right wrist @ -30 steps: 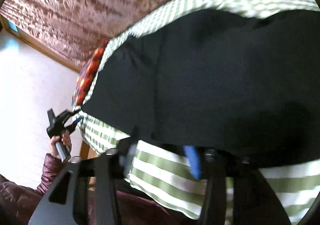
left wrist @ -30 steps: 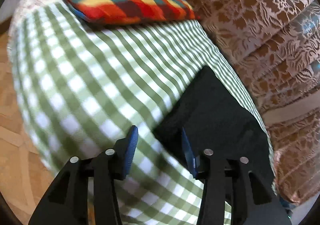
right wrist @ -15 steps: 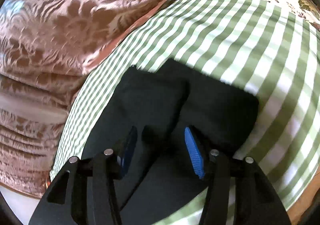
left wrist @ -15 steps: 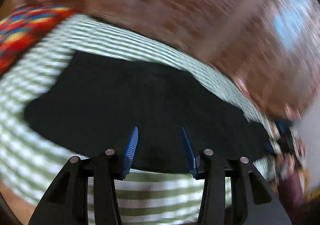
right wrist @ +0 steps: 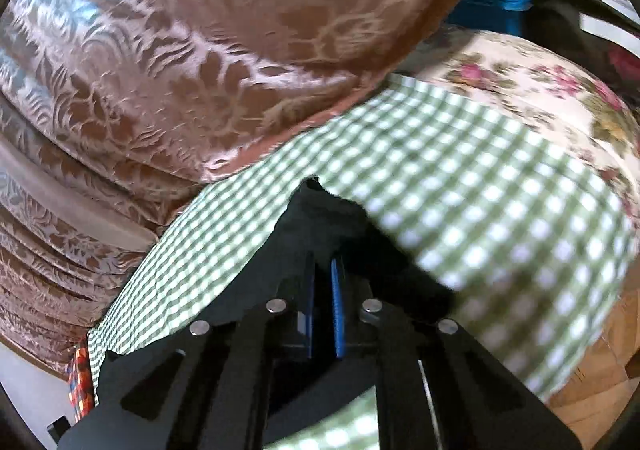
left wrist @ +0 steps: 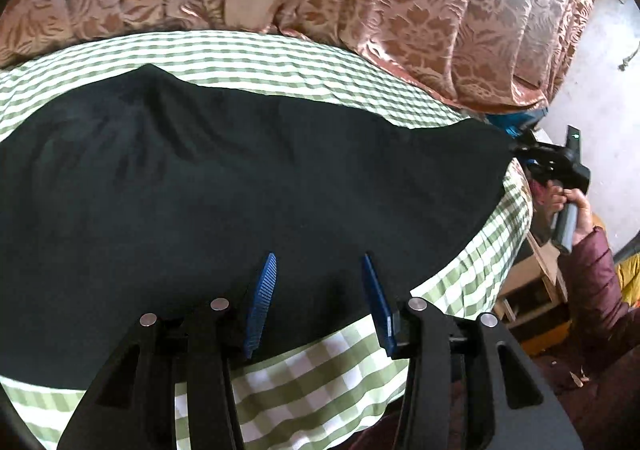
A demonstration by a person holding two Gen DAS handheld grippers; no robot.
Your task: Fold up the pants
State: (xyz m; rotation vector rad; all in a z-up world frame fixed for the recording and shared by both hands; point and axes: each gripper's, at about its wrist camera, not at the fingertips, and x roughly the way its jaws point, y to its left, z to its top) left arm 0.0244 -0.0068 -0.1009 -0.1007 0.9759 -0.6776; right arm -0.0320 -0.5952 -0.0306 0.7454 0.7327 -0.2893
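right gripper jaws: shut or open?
Shut: right gripper blue pads nearly meet, pinching the black pants edge.

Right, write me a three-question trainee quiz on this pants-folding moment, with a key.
1. True or false: the left claw is clamped on the black pants.
2. Which claw is pinched shut on the pants' end? A) left B) right C) neither
3. Fill in: the pants lie on a green-and-white ______ cloth.

Key:
1. False. Its blue fingers stand apart over the fabric, pressing on nothing.
2. B. The right claw has its fingers together on the dark fabric at the pants' end; the left wrist view shows it at the pants' far corner.
3. Checked.
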